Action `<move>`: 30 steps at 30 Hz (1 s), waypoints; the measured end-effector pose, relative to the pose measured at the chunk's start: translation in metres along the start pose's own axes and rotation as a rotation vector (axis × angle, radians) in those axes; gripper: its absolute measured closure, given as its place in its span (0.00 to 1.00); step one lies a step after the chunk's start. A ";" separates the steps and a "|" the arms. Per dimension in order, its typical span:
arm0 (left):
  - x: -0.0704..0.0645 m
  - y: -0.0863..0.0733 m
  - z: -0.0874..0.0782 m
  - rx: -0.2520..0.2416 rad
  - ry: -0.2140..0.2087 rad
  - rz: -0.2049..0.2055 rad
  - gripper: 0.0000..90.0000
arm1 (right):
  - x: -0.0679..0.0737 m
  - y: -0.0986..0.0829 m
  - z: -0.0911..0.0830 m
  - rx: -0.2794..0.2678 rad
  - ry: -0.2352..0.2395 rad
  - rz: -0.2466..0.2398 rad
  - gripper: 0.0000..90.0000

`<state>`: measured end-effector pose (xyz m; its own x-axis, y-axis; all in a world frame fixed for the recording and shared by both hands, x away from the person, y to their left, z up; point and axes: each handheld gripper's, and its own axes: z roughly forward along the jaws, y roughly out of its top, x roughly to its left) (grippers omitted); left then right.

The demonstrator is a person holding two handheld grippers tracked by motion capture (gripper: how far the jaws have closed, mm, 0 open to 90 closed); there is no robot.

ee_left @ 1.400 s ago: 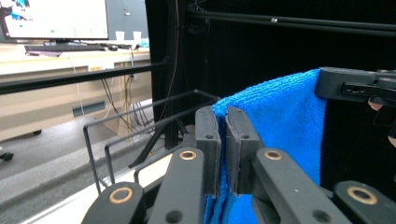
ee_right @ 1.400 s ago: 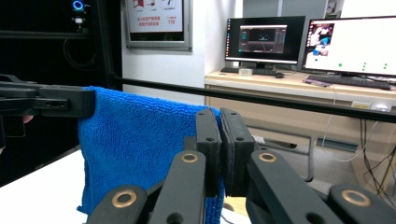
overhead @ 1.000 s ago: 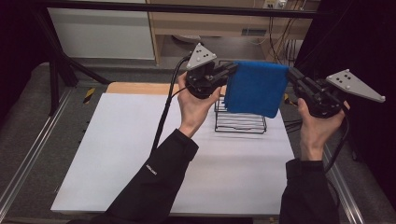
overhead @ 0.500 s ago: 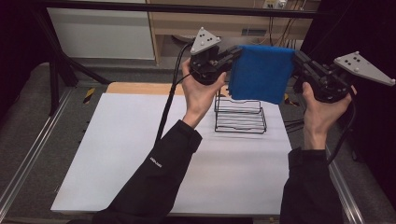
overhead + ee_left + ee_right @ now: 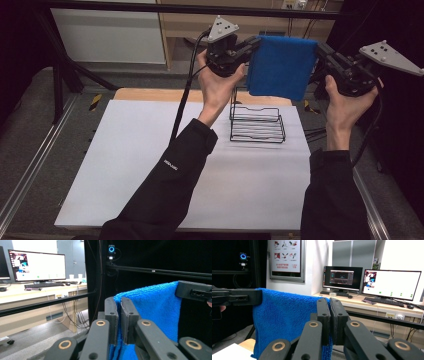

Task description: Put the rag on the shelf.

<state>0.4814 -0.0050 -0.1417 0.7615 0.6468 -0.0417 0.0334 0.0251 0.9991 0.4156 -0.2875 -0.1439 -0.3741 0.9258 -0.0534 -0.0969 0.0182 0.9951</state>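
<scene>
I hold a blue towel [image 5: 280,65] up in the air between both grippers — bright blue, thick and looped, hanging flat like a small curtain. My left gripper [image 5: 250,47] is clamped on its top left corner, the jaws pressed together on the cloth; my right gripper [image 5: 320,50] pinches the top right corner the same way. The towel hangs above and behind a black wire rack [image 5: 257,122] — that stands on the white table [image 5: 125,165].
</scene>
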 end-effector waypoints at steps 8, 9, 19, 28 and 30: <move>0.007 0.002 0.010 -0.009 0.021 0.002 0.94 | -0.007 0.004 0.016 0.000 -0.010 0.007 0.97; 0.008 0.002 0.011 -0.014 0.023 -0.001 0.94 | -0.008 0.003 0.018 0.003 -0.011 0.007 0.97; 0.021 -0.006 0.022 -0.010 0.068 0.021 0.94 | -0.016 -0.006 0.043 0.019 -0.003 0.021 0.97; 0.032 -0.012 0.031 -0.011 0.066 0.014 0.94 | -0.022 -0.013 0.057 0.029 0.002 0.019 0.97; 0.033 -0.016 0.032 -0.003 0.067 0.022 0.94 | -0.024 -0.016 0.059 0.038 0.002 0.017 0.97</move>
<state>0.5264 -0.0082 -0.1587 0.7171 0.6967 -0.0195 0.0150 0.0125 0.9998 0.4807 -0.2871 -0.1541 -0.3776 0.9253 -0.0362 -0.0549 0.0166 0.9984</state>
